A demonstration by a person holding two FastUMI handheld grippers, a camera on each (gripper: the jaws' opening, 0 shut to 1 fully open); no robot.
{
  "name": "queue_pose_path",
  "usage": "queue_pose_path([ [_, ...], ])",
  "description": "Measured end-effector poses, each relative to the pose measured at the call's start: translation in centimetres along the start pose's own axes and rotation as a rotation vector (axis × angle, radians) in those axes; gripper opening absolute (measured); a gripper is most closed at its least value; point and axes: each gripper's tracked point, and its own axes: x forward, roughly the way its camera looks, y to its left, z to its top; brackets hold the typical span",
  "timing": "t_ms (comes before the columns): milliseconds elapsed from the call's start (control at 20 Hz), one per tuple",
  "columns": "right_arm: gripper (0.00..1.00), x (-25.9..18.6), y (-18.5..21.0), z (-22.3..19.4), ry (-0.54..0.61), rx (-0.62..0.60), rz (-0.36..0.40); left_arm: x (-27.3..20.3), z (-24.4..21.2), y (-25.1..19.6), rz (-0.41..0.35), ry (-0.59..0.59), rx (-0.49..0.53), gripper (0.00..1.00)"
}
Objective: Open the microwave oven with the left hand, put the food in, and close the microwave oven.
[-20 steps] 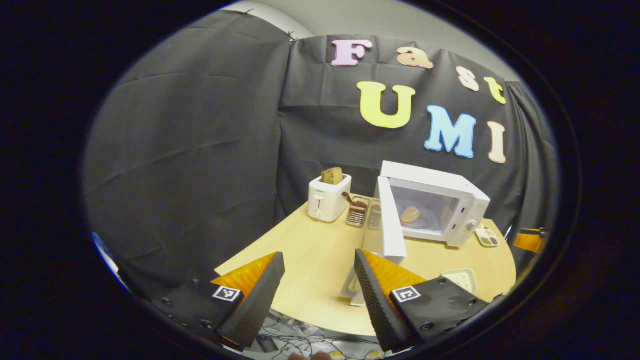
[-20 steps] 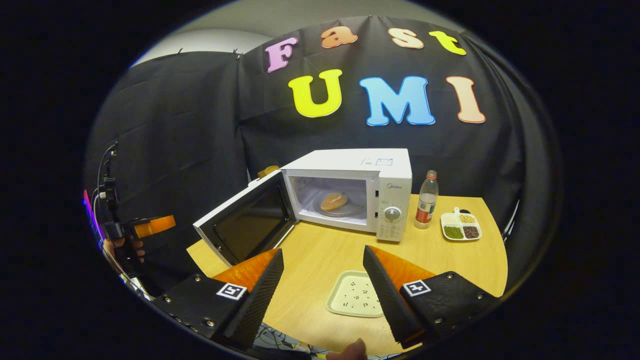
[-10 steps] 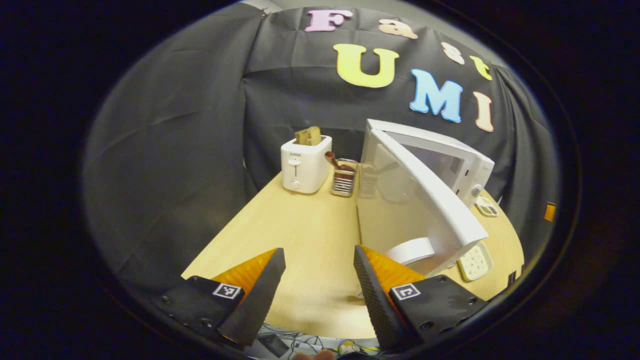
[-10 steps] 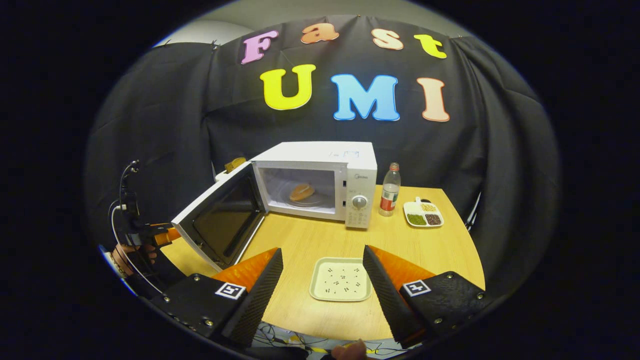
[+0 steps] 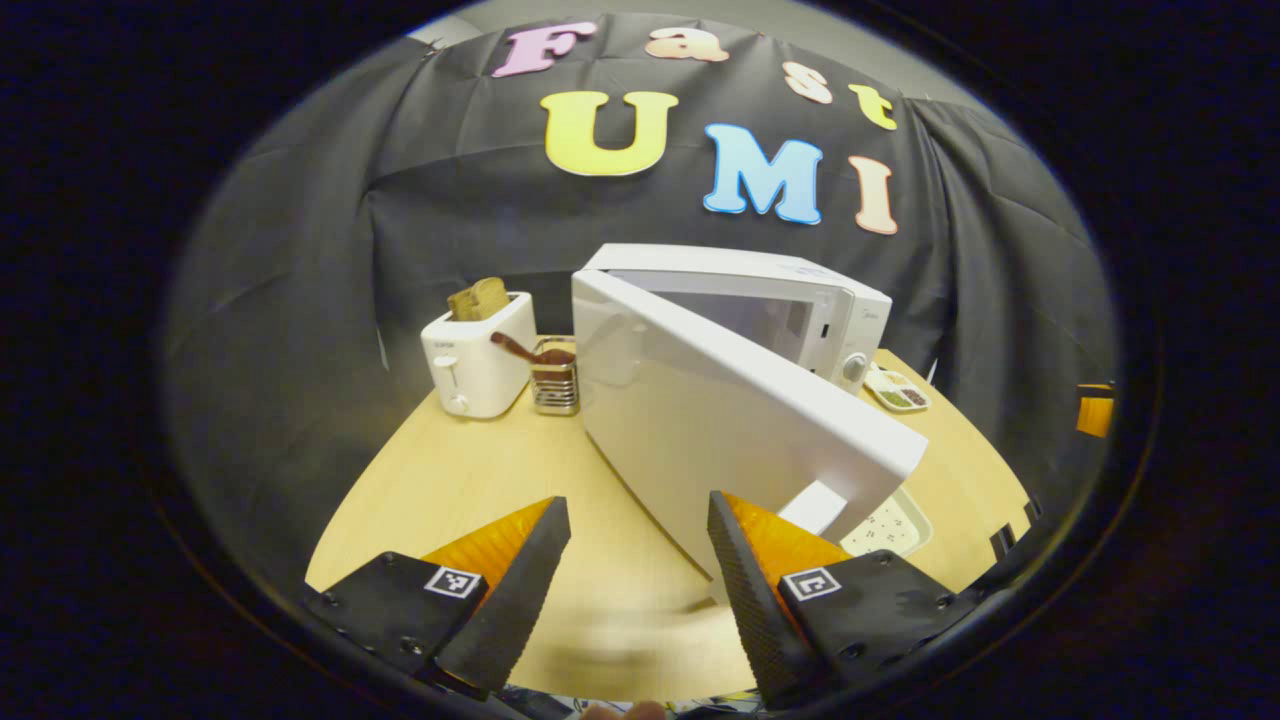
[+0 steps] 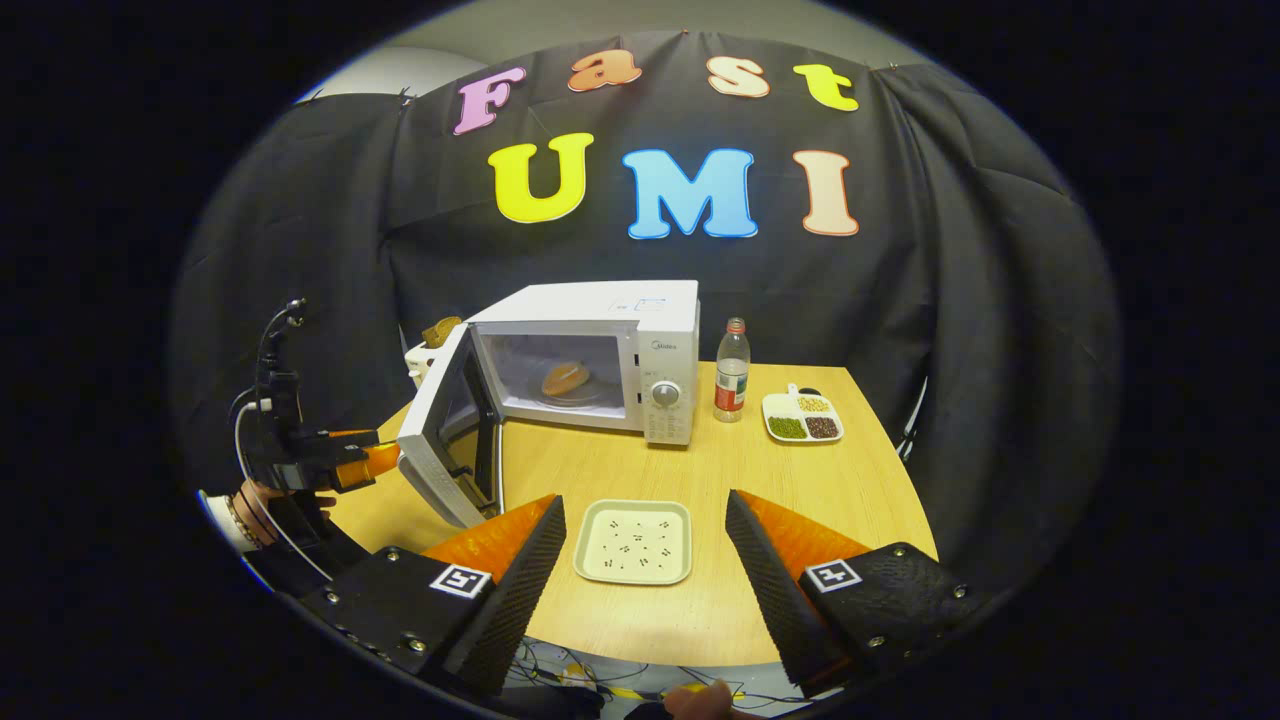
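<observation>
The white microwave (image 6: 590,345) stands at the back of the wooden table (image 6: 780,500), its door (image 6: 445,430) about half open. A bun (image 6: 565,378) lies on the turntable inside. In the left gripper view the door's white outer face (image 5: 730,420) looms just ahead of my left gripper (image 5: 635,590), which is open and holds nothing. In the right gripper view the left gripper (image 6: 350,460), held by a hand (image 6: 250,500), is right at the door's outer side; I cannot tell whether they touch. My right gripper (image 6: 640,580) is open above the table's front edge, over an empty tray (image 6: 633,540).
A white toaster (image 5: 475,355) with bread and a wire utensil holder (image 5: 555,380) stand left of the microwave. A bottle (image 6: 732,370) and a sectioned dish (image 6: 803,420) of beans stand to its right. Cables hang below the table's front edge.
The microwave door has swung from wide open to about half shut. My left gripper has come round behind the door's outer face. My right gripper has drawn back from the microwave.
</observation>
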Motion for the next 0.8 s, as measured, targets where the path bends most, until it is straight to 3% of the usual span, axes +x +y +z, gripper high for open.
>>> queue_pose_path([
  [300,0.98,-1.4,-7.4,0.7,-0.037,0.011,0.016,2.5,3.4,-6.5,0.033,-0.011,0.040,0.94],
  [350,0.98,-1.4,-8.4,0.9,-0.050,0.010,0.018,3.1,3.7,-7.4,0.038,-0.013,0.036,0.88],
  [400,0.98,-1.3,-9.4,1.1,-0.054,0.015,0.014,3.8,4.1,-8.3,0.040,-0.008,0.027,0.89],
  [450,0.98,-1.0,-10.1,0.5,-0.035,0.028,0.002,4.4,4.1,-9.1,0.035,0.006,0.009,0.99],
  [500,0.98,-1.1,-10.6,0.1,-0.020,0.054,-0.007,5.3,4.6,-10.0,0.019,0.006,-0.012,0.89],
  [550,0.99,-1.0,-10.6,0.5,-0.034,0.084,-0.014,6.2,5.2,-10.9,0.000,0.000,-0.026,0.99],
  [700,0.98,0.0,-12.0,-0.1,-0.011,0.121,-0.107,9.5,6.7,-11.8,-0.017,-0.007,-0.023,0.91],
  [800,0.98,1.1,-11.3,0.1,-0.011,0.156,-0.144,11.8,7.9,-12.8,-0.067,-0.023,-0.028,0.93],
])
